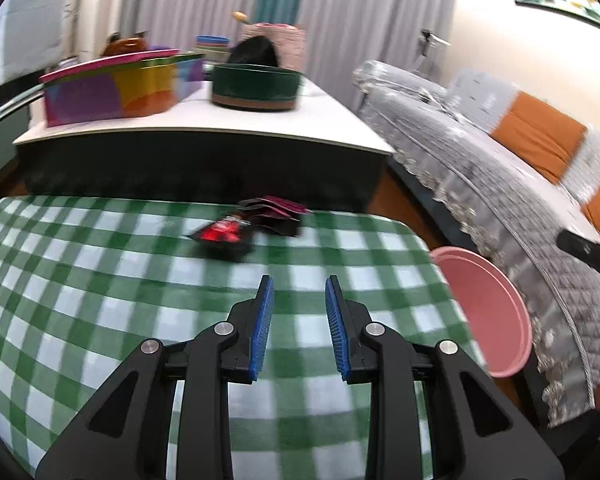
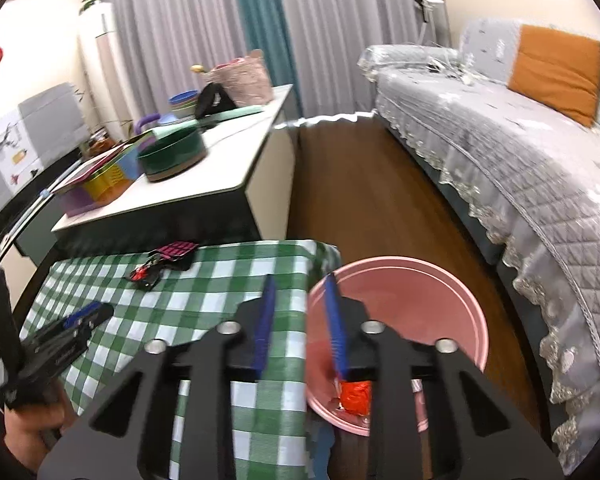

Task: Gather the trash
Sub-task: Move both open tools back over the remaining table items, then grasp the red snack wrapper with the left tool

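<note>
Your left gripper (image 1: 300, 284) is the one lined up for the next pick: in the left wrist view the two wrappers lie straight ahead of its jaws, just above them in the middle of the frame, on the far part of the green checked tablecloth (image 1: 100, 280). The jaws stand part open with nothing between the blue pads (image 1: 262, 320). The nearer piece is a red and black wrapper (image 1: 224, 236), flat and crumpled, its long axis running roughly left to right across your line of approach; touching it on the far side, toward the cloth's far edge, is a dark magenta wrapper (image 1: 276, 212), also flat. Both are blurred, so finer detail cannot be told. Your right gripper (image 2: 300, 292) sits further off, at the right edge of the cloth and over the pink bin (image 2: 460, 300), with its jaws a narrow gap apart and empty; an orange wrapper (image 2: 354, 398) already lies inside the bin at the lower middle of that frame. From the right wrist view the two remaining wrappers sit at left centre, well apart from those jaws.
</note>
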